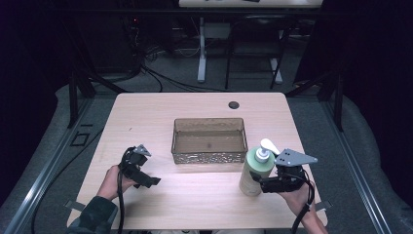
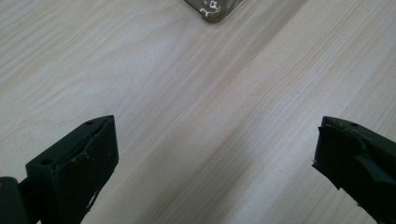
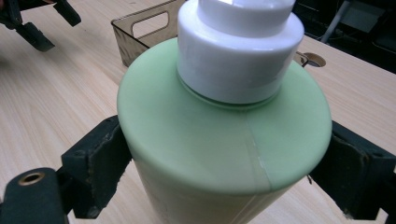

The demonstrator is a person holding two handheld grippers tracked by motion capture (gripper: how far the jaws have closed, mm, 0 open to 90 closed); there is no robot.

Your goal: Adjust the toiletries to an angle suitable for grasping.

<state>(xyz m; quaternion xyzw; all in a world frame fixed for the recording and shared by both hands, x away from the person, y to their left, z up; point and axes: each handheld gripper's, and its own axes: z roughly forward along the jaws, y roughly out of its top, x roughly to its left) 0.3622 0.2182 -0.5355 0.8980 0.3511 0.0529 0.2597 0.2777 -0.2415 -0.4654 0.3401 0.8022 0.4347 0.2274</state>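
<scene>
**Pump bottle clamped in right gripper, beside the tray**

Bottle [image 1: 255, 173] position: upright at about 4 o'clock from the table's [image 1: 146, 112] centre, near the front right corner of the smoked tray [image 1: 209, 155]. It is pale green with a white pump head. From the high view it cannot be told whether its base rests on the wood or hangs just above it.

Right gripper [image 1: 258, 183]: clenched on the bottle. In the right gripper view both black jaws press against the green body just under the shoulder, one on each side, at 9 and 3 o'clock of the bottle [image 3: 219, 140]. The tray [image 3: 140, 28] stands beyond it at 11 o'clock.

Left gripper [image 1: 148, 181]: released, jaws spread wide with nothing but bare wood between them in the left gripper view. It sits at about 8 o'clock from the table's centre, well apart from the bottle. One corner of the tray [image 2: 212, 10] shows at 12 o'clock ahead of its jaws.
</scene>
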